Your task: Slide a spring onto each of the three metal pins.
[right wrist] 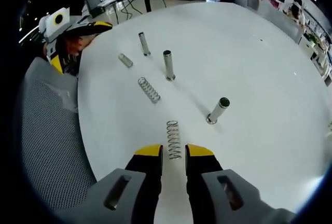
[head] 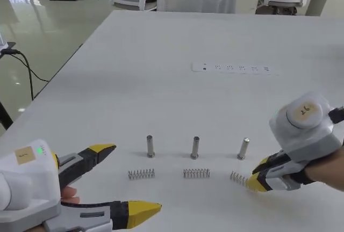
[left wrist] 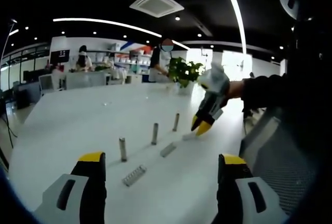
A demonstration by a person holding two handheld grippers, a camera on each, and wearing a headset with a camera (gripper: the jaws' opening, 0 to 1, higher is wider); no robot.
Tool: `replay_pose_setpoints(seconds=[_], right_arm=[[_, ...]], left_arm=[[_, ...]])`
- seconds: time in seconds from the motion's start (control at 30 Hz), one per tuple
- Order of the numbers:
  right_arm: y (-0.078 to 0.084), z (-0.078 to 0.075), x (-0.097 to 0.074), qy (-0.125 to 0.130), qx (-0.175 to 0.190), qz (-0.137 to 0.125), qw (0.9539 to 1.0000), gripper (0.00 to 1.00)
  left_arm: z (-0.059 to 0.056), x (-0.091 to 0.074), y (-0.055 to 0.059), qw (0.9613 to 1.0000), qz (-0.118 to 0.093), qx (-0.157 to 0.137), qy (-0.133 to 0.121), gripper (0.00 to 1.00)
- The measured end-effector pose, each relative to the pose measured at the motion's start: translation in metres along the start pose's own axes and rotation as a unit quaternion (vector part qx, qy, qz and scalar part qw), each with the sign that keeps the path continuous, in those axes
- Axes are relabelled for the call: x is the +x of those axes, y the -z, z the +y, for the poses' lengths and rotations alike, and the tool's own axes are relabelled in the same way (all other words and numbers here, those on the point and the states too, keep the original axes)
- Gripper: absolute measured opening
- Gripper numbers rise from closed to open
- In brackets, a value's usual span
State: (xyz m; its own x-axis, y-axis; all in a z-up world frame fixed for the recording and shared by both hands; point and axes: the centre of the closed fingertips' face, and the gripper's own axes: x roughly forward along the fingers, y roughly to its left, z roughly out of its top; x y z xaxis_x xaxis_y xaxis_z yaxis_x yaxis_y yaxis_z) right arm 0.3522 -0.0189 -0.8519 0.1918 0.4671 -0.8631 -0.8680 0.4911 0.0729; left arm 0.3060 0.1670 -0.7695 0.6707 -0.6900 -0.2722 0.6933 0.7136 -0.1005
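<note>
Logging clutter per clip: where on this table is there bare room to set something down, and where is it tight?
Bare: the table between the pins and the white power strip, and beyond that strip. Crowded: the near edge, where springs lie before the pins, with the left gripper and right gripper at either end.

I record three metal pins (head: 195, 147) upright in a row on the white table (head: 161, 92), with three springs (head: 196, 173) lying before them. The left gripper (head: 135, 177) sits lower left, jaws spread wide. The right gripper (head: 253, 183) has its yellow tips at the right-hand spring (head: 238, 178); contact is not discernible.
</note>
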Motion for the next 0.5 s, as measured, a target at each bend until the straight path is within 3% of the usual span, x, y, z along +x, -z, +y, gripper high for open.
replay_pose_setpoints(seconds=[0.5], right_arm=[[0.011, -0.001, 0.012, 0.003, -0.042, 0.025, 0.9988, 0.08]], left_arm=[[-0.006, 0.003, 0.0, 0.9998, 0.007, 0.006, 0.015, 0.83]])
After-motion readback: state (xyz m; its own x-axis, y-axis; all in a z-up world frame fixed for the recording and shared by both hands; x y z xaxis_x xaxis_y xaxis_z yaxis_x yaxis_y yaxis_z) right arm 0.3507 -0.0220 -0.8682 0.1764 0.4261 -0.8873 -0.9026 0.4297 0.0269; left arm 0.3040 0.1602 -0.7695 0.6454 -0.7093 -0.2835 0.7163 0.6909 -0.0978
